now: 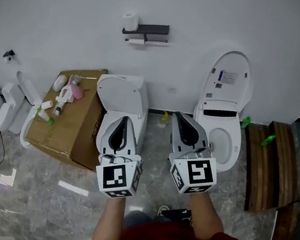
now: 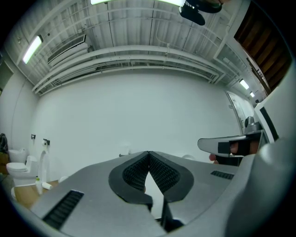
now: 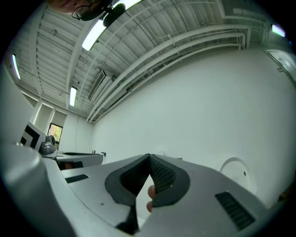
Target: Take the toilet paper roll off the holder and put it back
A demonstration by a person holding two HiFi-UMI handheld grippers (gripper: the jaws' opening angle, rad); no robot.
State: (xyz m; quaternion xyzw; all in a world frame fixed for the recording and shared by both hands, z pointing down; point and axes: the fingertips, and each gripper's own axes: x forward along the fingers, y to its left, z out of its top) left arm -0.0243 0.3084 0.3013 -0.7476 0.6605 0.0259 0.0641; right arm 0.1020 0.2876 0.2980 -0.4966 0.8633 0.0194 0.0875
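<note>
The white toilet paper roll point(image 1: 131, 21) sits at the left end of a dark wall holder point(image 1: 149, 31), high on the white wall. Both grippers are far short of it, held side by side over the floor. My left gripper point(image 1: 122, 120) hangs over a closed toilet, its jaws meeting at the tips with nothing between them point(image 2: 148, 152). My right gripper point(image 1: 178, 116) is likewise shut and empty point(image 3: 149, 156). Each gripper view faces the bare wall, and I cannot make out the roll in either.
A toilet with its lid closed point(image 1: 122, 96) stands below the holder, and one with its lid raised point(image 1: 228, 84) to its right. A cardboard box point(image 1: 75, 127) with bottles is on the left. Wooden pallets point(image 1: 272, 165) lie at the right. More toilet parts point(image 1: 9, 107) line the far left.
</note>
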